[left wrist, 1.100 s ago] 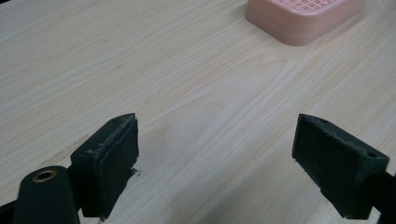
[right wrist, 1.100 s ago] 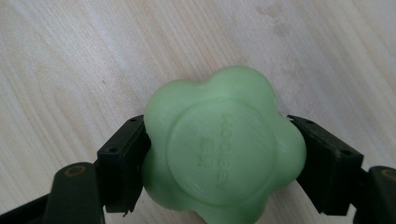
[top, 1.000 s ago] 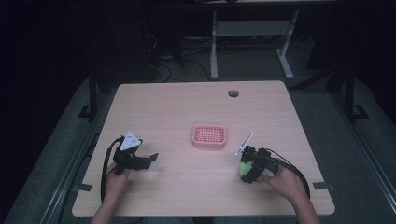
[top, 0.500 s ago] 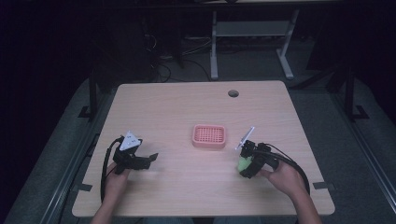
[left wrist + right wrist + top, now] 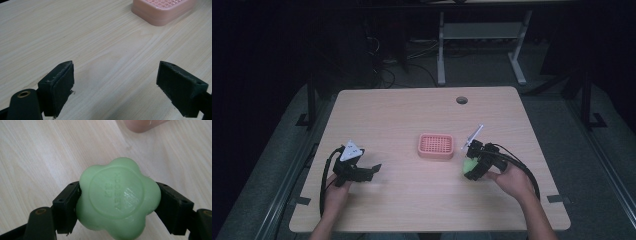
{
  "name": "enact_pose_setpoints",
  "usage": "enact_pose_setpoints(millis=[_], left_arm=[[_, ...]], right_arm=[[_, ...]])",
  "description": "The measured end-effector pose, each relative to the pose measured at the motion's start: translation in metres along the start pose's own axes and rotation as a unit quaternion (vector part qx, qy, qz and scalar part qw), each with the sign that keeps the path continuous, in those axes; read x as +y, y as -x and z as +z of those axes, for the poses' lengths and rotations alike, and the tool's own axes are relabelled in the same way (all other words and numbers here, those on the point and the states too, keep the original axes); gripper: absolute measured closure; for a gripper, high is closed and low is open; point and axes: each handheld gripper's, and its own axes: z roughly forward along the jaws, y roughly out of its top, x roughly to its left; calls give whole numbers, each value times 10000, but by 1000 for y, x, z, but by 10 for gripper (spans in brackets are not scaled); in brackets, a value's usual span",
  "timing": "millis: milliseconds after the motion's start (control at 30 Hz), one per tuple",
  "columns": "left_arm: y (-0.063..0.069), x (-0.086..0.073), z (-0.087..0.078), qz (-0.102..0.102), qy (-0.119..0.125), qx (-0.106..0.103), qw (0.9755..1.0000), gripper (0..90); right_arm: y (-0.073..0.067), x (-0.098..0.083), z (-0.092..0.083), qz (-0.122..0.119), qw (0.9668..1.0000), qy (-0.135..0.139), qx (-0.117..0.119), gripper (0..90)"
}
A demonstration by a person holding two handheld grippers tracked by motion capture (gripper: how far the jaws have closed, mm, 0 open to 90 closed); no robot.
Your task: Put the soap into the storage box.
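Item: green flower-shaped soap bar [image 5: 117, 200], lobed rim, flat round face. Location: pinched between the jaws of the right tool [image 5: 117, 202], held above the bench [image 5: 412, 210] toward its right edge, just beside the pink slatted soap dish [image 5: 436, 146] at the bench middle.

Handling, judged: solid and stiff, moderately light; the waxy, smooth surface is likely slippery, and edges may dent under hard pressure. Best hold: across two opposite lobes at the widest part, as the pads sit now.

Markings: raised lettering is embossed on the round face, too faint to read; no other label seen.

Left tool [image 5: 115, 85]: jaws spread wide, empty, low over bare wood near the left edge.
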Motion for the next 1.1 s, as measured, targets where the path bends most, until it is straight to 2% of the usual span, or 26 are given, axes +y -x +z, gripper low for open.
enact_pose_setpoints(millis=[467,667,1000,1100], left_arm=[[0,1,0,12,-12,-22,10000,144],[0,1,0,17,-11,-24,10000,144],[0,1,0,-8,-5,-27,10000,144],[0,1,0,-14,1,-30,10000,144]], right_arm=[[8,24,1,-13,10000,90,-23,253],[12,31,0,37,9998,214,-21,252],[17,43,0,-9,9999,127,-73,253],[19,47,1,1,9998,187,-29,252]])
